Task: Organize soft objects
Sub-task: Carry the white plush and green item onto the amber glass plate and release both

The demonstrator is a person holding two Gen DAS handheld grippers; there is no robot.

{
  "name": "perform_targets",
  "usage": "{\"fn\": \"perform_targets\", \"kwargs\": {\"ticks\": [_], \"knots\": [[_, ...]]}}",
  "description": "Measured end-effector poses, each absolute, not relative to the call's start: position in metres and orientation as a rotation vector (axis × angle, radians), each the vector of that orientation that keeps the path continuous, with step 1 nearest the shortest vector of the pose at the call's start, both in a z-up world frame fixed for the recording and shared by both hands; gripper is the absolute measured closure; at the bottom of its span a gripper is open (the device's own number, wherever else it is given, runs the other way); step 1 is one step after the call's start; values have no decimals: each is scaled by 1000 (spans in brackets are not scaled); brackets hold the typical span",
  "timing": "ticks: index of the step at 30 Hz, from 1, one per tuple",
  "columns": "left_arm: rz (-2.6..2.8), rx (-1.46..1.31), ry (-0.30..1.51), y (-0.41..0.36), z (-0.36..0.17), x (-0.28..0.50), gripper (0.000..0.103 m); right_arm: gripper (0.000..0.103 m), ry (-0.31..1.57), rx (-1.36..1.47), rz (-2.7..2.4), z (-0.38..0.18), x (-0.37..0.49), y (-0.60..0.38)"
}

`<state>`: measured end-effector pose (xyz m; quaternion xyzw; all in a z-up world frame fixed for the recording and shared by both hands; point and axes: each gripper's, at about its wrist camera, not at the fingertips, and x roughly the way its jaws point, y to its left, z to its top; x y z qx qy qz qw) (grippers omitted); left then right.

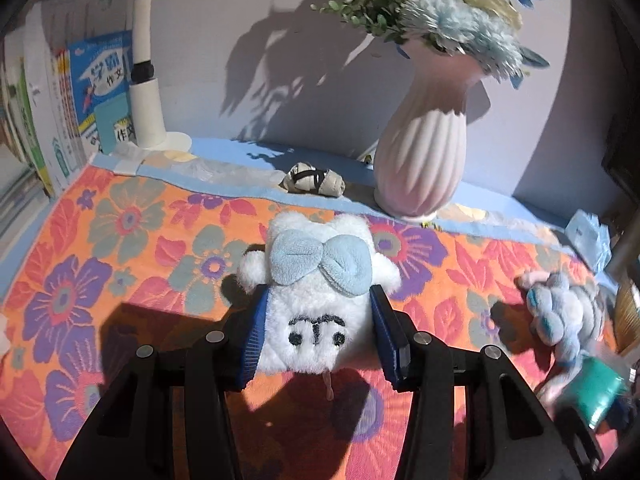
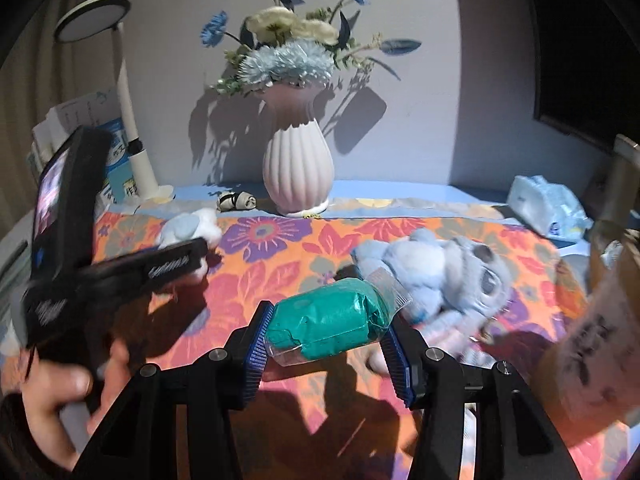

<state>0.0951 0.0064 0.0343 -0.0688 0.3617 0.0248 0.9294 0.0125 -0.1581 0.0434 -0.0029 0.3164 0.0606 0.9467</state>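
My left gripper (image 1: 318, 312) is shut on a white plush toy (image 1: 316, 320) with a light blue bow, held over the flowered cloth (image 1: 120, 240). My right gripper (image 2: 328, 332) is shut on a teal soft pack in clear wrap (image 2: 332, 320). A light blue plush animal (image 2: 440, 272) lies on the cloth just beyond and right of the right gripper; it also shows in the left wrist view (image 1: 564, 312). The left gripper (image 2: 200, 256) with the white plush (image 2: 196, 226) shows at the left of the right wrist view. A small striped grey soft item (image 1: 314, 180) lies by the vase.
A ribbed pink vase (image 1: 424, 152) of flowers stands at the back by the wall. A white desk lamp (image 1: 148, 112) and books (image 1: 92, 92) stand at the back left. A tissue pack (image 2: 548, 204) lies at the back right. A brown container (image 2: 600, 320) is at the right edge.
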Motion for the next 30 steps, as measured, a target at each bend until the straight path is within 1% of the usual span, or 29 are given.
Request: {"fn": "perform_targets", "kwargs": {"ticks": [8, 13, 15, 23, 30], "knots": [[-43, -143, 785, -22, 35, 21, 57, 52, 687, 41, 81, 43, -55, -197], [-113, -117, 764, -59, 43, -33, 58, 52, 618, -22, -34, 38, -110, -233], [-154, -110, 760, -78, 46, -48, 58, 52, 627, -1, -73, 33, -125, -254], [-329, -61, 750, -153, 57, -90, 58, 53, 626, 104, -216, 35, -155, -328], [-496, -23, 736, -220, 83, -122, 58, 53, 567, 204, -342, 64, -171, -393]]}}
